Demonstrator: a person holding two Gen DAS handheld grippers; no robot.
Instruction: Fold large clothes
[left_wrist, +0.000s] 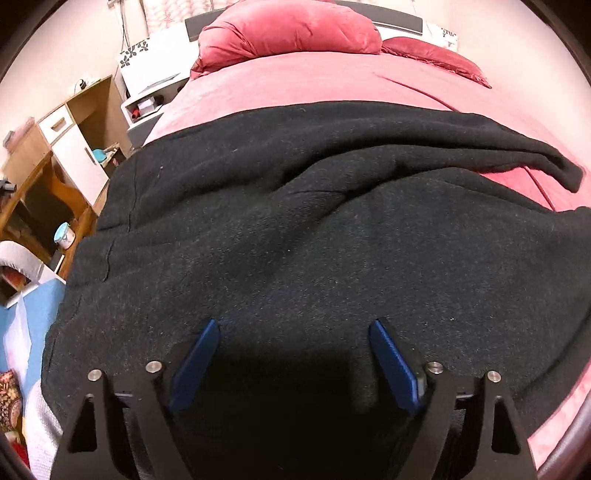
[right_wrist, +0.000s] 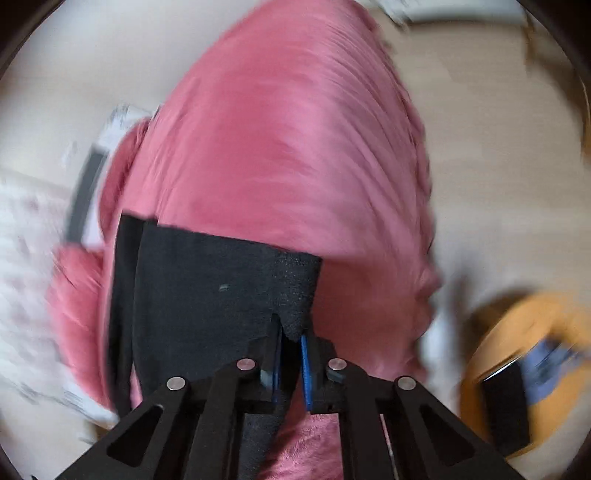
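While the left gripper (left_wrist: 293, 325) stands with its blue fingers (left_wrist: 194, 363) spread wide, nothing is caught between them — they hang just above the black garment (left_wrist: 295, 221), and whether their tips touch the fleece cannot be told. The right gripper (right_wrist: 291, 338) has its fingers (right_wrist: 306, 369) drawn nearly together, pinching an edge of the same black garment (right_wrist: 221, 291); a fuzzy corner of the cloth pokes up just past the tips, and more of it trails down between the black arms of the tool.

From the left wrist view the garment lies spread broadly over the bed, wrinkled into long soft folds, with one fold running off toward the right where it ends in a rounded cuff-like tip. In the right wrist view, much blurred, a flat dark panel of it stretches up and left from the pinched edge.

Under the garment is a pink bedspread (left_wrist: 314, 81), which covers the bed up to two red pillows (left_wrist: 288, 31) at the far end. Left of the bed stand a white nightstand (left_wrist: 147, 107) and a wooden cabinet (left_wrist: 77, 147) with white doors. A blue mat (left_wrist: 40, 306) lies on the floor at the lower left. Off the bed's right side, an orange round thing (right_wrist: 517, 332) shows, too smeared to name.
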